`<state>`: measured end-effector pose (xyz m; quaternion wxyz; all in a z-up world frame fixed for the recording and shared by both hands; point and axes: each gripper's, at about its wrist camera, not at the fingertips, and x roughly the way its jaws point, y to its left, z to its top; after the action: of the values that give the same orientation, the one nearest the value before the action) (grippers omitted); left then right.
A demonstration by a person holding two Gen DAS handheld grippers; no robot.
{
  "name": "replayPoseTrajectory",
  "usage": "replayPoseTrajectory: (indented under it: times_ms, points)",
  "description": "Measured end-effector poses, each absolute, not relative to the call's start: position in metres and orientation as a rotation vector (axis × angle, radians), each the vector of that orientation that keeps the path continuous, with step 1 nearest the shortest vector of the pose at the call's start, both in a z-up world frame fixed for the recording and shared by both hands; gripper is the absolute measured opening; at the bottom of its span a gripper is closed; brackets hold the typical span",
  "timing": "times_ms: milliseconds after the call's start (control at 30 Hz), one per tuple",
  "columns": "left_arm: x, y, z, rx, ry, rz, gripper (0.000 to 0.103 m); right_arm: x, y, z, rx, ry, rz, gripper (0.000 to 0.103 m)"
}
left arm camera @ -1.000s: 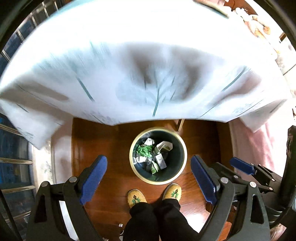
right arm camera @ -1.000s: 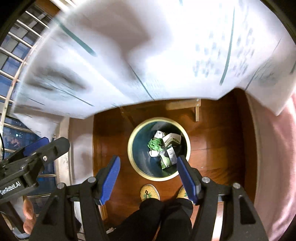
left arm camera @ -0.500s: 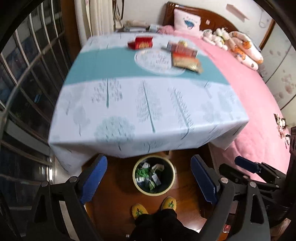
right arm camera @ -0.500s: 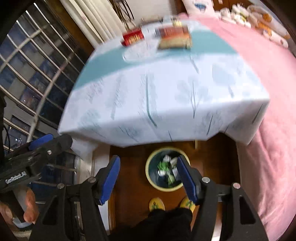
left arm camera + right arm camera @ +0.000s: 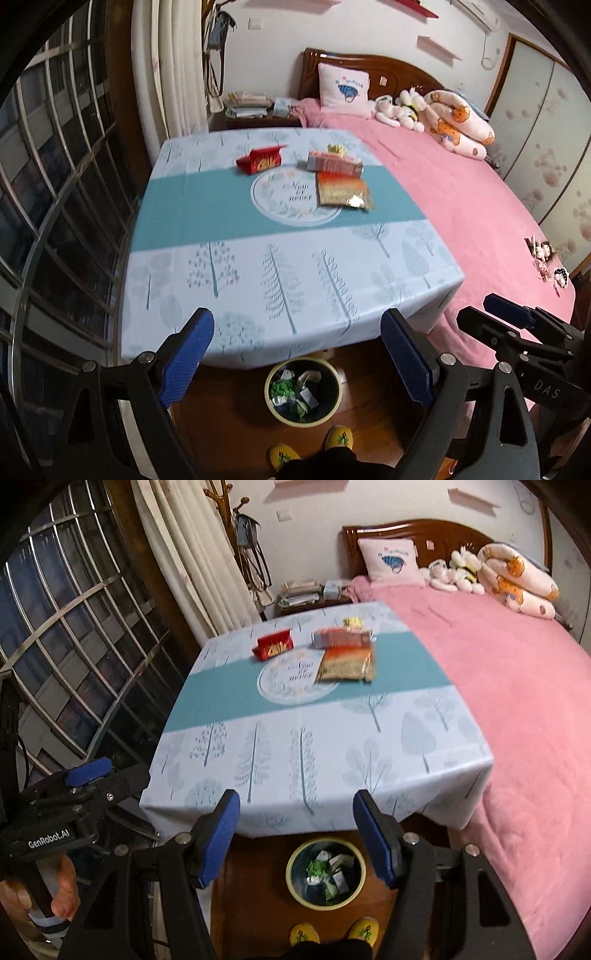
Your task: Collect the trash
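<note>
A table with a tree-print cloth (image 5: 280, 258) (image 5: 314, 734) carries a red box (image 5: 261, 161) (image 5: 274, 648), a flat silver-pink packet (image 5: 334, 165) (image 5: 341, 638) and an orange-gold snack bag (image 5: 341, 190) (image 5: 347, 664) near its far middle. A round bin (image 5: 302, 392) (image 5: 327, 872) with several wrappers stands on the floor below the near edge. My left gripper (image 5: 297, 360) is open and empty above the bin. My right gripper (image 5: 297, 840) is open and empty too, beside the left one (image 5: 88, 775).
A pink bed (image 5: 461, 206) (image 5: 517, 686) with plush toys borders the table on the right. A barred window (image 5: 48, 206) and curtain run along the left. A nightstand with papers (image 5: 247, 105) stands behind the table. My slippers (image 5: 310, 446) are by the bin.
Both grippers have risen and tilted up from looking down into the bin under the cloth. The table top and the items on it have come into view. Both stay open.
</note>
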<state>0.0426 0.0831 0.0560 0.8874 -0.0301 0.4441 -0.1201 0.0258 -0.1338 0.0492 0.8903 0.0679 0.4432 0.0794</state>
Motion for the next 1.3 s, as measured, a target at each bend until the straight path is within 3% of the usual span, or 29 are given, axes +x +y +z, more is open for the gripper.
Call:
replayPoseTrajectory:
  times_ms: [467,767,967,1300]
  points:
    - [0.098,0.055,0.073,-0.066,0.917,-0.297,0.091,0.076,-0.142,0.073,0.063,0.832,0.196,0.064]
    - [0.170,0.000,0.063,-0.034,0.910,-0.253,0.091,0.173,-0.197,0.061,0.052,0.832,0.255,0.063]
    - [0.257,-0.059,0.028,-0.078,1.023,-0.170,0.090,0.265,-0.256,0.030,0.030,0.926,0.315,0.049]
    - [0.378,-0.158,-0.067,-0.052,1.240,-0.108,0.090,0.378,-0.331,-0.032,0.033,1.073,0.422,0.049]
